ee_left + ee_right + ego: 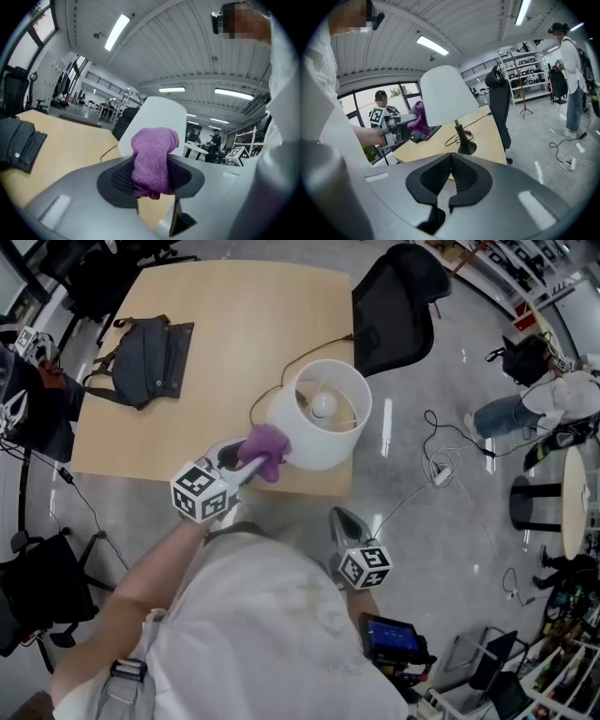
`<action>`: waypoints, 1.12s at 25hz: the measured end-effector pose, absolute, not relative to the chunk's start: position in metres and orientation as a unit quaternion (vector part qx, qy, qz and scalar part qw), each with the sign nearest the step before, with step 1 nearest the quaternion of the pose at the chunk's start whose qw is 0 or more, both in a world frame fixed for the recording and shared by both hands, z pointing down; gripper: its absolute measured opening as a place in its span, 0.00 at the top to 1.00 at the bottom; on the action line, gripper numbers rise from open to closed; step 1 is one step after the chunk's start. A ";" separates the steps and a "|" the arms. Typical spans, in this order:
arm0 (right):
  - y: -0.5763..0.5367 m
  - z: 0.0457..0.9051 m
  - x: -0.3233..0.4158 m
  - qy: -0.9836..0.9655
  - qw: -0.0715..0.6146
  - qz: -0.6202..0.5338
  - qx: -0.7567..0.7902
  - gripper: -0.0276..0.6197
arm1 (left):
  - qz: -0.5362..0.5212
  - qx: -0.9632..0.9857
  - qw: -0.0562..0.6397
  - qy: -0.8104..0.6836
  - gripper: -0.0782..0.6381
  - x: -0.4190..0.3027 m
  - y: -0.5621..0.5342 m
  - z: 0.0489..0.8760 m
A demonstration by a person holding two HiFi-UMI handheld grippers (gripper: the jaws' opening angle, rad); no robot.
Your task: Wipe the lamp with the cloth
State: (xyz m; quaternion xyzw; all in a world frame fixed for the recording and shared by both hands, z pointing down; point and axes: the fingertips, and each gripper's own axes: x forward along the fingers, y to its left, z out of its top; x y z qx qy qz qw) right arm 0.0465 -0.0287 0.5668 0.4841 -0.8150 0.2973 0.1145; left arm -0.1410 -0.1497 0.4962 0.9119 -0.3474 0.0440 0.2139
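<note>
A lamp with a white shade (323,418) stands on the wooden table (234,324) near its front edge; the bulb shows inside from above. My left gripper (247,458) is shut on a bunched purple cloth (265,450), and the cloth touches the shade's lower left side. In the left gripper view the cloth (152,159) sticks out between the pads with the shade (154,117) right behind it. My right gripper (345,521) hangs off the table's front edge, shut and empty. From the right gripper view (451,173) I see the shade (445,93), the black base (466,147) and the cloth (421,119).
A dark bag (145,348) lies on the table's left part. The lamp's cord runs back toward a black office chair (394,306) at the far right corner. Cables and a power strip (441,470) lie on the floor at the right, where a person (553,399) stands.
</note>
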 end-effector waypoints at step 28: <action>-0.028 0.570 0.121 -0.826 0.078 0.296 0.473 0.94 | -0.001 0.869 0.256 -0.424 0.67 -0.152 -0.240 0.456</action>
